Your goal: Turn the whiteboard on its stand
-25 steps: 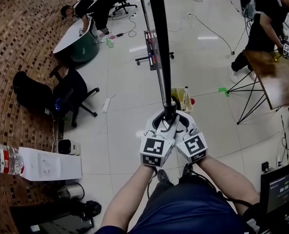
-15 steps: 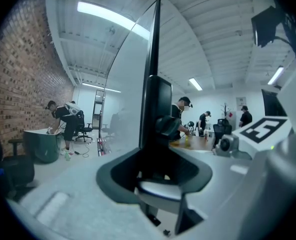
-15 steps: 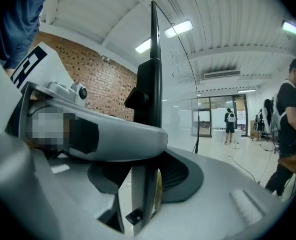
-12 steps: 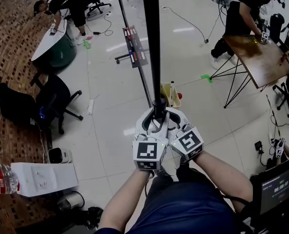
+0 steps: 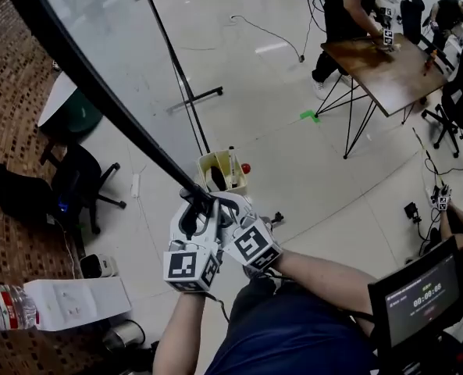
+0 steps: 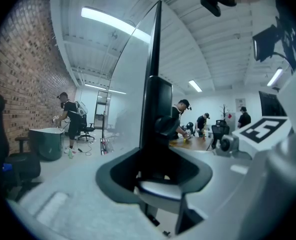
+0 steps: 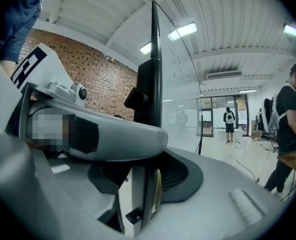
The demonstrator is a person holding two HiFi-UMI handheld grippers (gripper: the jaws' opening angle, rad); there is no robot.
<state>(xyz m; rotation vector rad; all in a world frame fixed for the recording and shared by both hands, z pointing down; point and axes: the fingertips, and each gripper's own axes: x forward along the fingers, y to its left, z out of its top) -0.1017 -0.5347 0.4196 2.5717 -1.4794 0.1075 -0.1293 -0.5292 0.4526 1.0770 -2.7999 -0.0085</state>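
Note:
The whiteboard [image 5: 122,30] is a large pale panel with a black frame edge [image 5: 98,92] that runs from the upper left down to my hands. Both grippers clamp that edge at its near corner. The left gripper [image 5: 190,219] sits just left of the right gripper [image 5: 229,211], almost touching it. In the left gripper view the black frame [image 6: 152,109] stands upright between the shut jaws of the left gripper [image 6: 155,156]. In the right gripper view the frame [image 7: 150,94] is pinched by the right gripper [image 7: 147,171]. The stand's black pole [image 5: 180,76] rises behind the panel.
A yellow bin [image 5: 222,170] stands on the floor just beyond my hands. A wooden table [image 5: 379,61] with a person [image 5: 348,6] is at the far right. An office chair [image 5: 83,178], water bottle [image 5: 5,307] and white box [image 5: 75,299] are left; a monitor [image 5: 422,291] is at the lower right.
The board has swung from edge-on, pointing straight away, to slanting up to the left with its face showing. Both grippers moved left with the frame and kept their hold.

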